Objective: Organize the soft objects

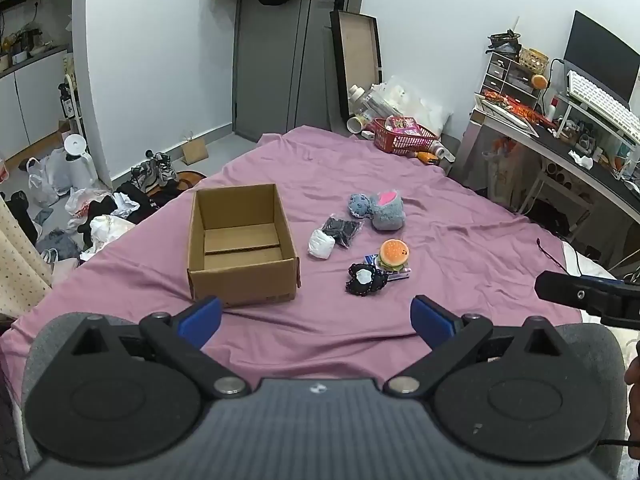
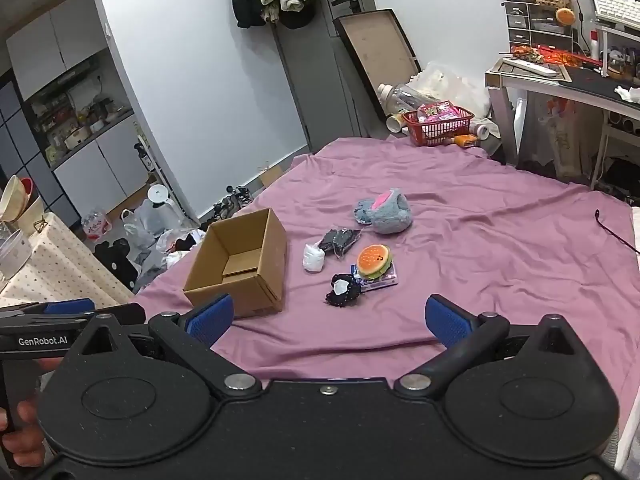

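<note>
Apparently nothing is sorted yet: the cardboard box (image 1: 243,244) is empty, the soft toys (image 1: 376,236) lie beside it, and the left gripper (image 1: 316,316) and right gripper (image 2: 330,320) are both wide apart, holding nothing.

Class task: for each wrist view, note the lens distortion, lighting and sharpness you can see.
Left wrist view: fisheye bends the door frame, dark corners, even soft light, burger toy sharp. Right wrist view: the cabinet leans and curves, same flat light, cardboard box crisp.
</note>
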`<state>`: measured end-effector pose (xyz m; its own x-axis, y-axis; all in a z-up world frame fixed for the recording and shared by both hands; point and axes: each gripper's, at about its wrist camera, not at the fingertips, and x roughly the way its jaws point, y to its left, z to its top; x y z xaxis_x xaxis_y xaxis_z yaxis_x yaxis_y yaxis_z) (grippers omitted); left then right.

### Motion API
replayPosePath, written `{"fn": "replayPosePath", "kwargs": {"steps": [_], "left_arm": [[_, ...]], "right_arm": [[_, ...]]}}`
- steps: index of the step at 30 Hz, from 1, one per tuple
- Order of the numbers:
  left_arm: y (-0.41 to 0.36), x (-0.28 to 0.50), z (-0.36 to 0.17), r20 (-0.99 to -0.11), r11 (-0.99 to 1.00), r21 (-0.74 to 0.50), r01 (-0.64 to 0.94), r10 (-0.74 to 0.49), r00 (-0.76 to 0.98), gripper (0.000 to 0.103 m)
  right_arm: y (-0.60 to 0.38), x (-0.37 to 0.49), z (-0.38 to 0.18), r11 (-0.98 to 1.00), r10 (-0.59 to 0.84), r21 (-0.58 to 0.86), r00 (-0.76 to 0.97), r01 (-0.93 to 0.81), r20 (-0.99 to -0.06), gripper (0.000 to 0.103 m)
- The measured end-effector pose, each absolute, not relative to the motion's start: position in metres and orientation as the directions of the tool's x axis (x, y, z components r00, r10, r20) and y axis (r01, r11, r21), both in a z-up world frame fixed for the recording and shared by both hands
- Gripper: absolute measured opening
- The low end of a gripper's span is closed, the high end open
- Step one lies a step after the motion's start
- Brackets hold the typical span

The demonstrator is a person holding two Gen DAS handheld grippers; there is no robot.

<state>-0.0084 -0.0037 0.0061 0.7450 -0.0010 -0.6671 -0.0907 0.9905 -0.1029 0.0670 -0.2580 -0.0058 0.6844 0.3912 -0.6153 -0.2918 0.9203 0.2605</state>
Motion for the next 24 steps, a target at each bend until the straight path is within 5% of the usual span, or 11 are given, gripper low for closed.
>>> {"fn": "replayPosePath", "kwargs": {"steps": [24], "left_arm": [[0.0040,-0.0102,0.0115,-0.655,0.989,-0.107,-0.100,0.006,0.756,0.100]], "right_arm": [[-0.2619,0.0636,-0.0099,0.923,0.382,0.236,0.676,-0.303,-0.630,0.103]]}}
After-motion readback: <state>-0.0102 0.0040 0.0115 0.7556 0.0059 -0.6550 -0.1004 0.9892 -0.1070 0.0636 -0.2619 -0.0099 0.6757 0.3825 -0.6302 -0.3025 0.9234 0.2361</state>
